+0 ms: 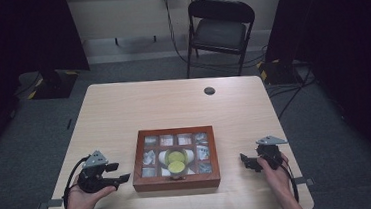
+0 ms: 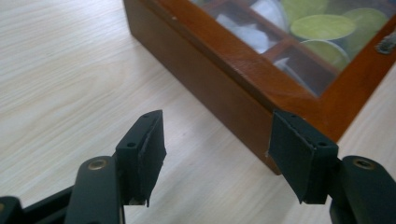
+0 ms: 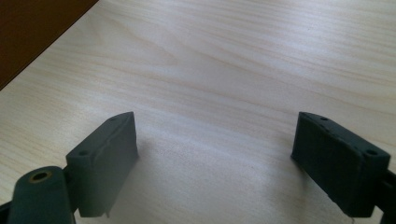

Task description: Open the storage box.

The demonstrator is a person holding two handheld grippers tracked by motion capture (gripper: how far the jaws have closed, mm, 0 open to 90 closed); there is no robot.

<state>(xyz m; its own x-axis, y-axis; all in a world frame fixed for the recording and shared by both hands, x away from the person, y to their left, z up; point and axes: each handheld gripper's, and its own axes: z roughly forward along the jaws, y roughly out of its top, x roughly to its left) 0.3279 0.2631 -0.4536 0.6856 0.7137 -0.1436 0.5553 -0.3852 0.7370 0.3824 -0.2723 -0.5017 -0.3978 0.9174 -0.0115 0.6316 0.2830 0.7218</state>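
So the wooden box (image 1: 176, 180) sits between my claws, its near-left corner just ahead of my left gripper (image 1: 120, 173), jaws parted and empty, while my right gripper (image 1: 244, 160) gapes wide farther off.

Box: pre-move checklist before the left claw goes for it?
1. Lid of the box closed: ok, the glass top lies flat in its wooden frame.
2. Left claw empty: ok, jaws apart, bare table between them.
3. Left claw lined up on the box: cannot tell; the near corner sits just beyond its right-hand finger, not between the jaws.
4. Right claw empty and clear of the box: ok, jaws wide over bare table.
5. Box square on the table: ok in the high view.
6. Latch or handle on the lid: cannot tell.
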